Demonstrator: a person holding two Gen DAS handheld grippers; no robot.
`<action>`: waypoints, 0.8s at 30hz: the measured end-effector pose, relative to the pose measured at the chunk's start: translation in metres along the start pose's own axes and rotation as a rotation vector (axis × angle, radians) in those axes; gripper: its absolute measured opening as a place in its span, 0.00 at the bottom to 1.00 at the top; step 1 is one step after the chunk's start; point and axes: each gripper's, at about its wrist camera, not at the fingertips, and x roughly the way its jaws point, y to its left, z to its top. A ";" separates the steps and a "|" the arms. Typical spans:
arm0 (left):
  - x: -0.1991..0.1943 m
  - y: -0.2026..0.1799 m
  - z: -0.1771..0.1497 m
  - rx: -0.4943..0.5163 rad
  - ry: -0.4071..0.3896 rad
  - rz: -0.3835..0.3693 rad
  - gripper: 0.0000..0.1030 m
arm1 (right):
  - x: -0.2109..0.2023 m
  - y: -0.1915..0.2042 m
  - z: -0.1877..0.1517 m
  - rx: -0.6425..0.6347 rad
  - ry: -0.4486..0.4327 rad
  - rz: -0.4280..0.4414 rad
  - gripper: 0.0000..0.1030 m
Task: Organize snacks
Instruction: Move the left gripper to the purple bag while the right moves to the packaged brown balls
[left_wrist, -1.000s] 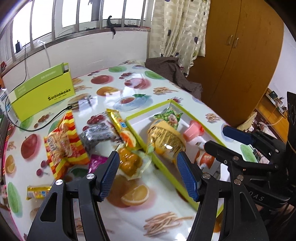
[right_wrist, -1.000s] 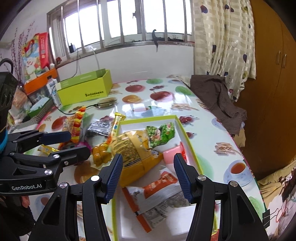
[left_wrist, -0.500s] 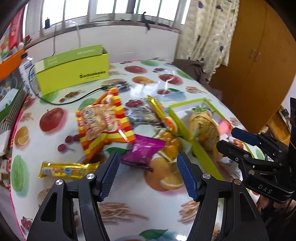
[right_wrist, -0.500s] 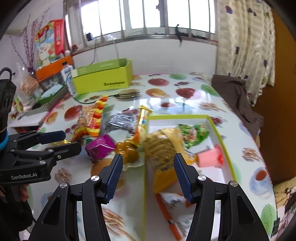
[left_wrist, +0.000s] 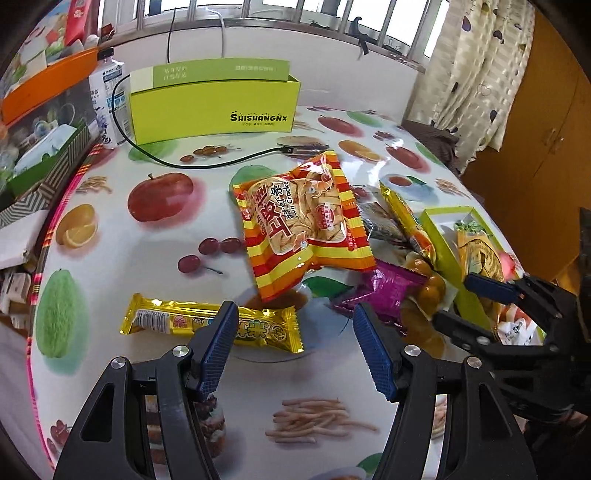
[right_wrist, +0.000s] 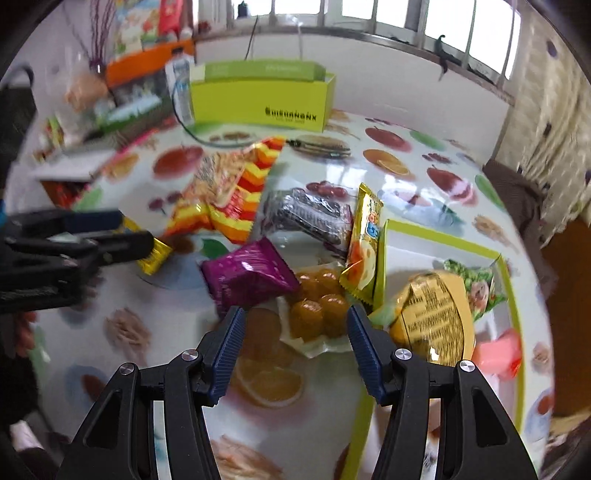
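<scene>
Both claws are held wide open with nothing in them. The left claw (left_wrist: 291, 332) is parked just above the gold wafer bar (left_wrist: 207, 326), which lies flat on the worktop (left_wrist: 147, 243) near its left edge, apart from the main pile. The right claw (right_wrist: 293, 332) is lined up over the clear pack of orange sweets (right_wrist: 317, 310), which sits just left of the green-rimmed tray (right_wrist: 511, 291).

Probably the gold bar is meant to be picked next, with the tray as the drop spot. A few tips for doing that well:

- The bar should be gripped across its short side, near the middle, so it isn't left dangling from one end.
- The pads have to be brought right down to the worktop, since foil that flat is easily skated over.
- The striped prawn cracker bag (left_wrist: 303, 218) is propped just beyond it, so a shallow approach from the near side is safer.

The tray is already crowded with a yellow bag (right_wrist: 432, 314), a green packet (right_wrist: 476, 284) and a pink cup (right_wrist: 498, 352), so a free gap should be aimed for.
</scene>
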 end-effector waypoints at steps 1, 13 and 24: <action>0.001 0.000 0.000 0.000 0.003 -0.003 0.63 | 0.006 0.001 0.002 -0.011 0.017 -0.009 0.55; 0.011 0.001 0.003 0.003 0.020 -0.039 0.63 | 0.030 0.008 0.013 -0.068 0.068 0.003 0.55; 0.014 0.008 0.003 -0.010 0.021 -0.052 0.63 | 0.031 0.000 0.015 0.033 0.081 0.078 0.58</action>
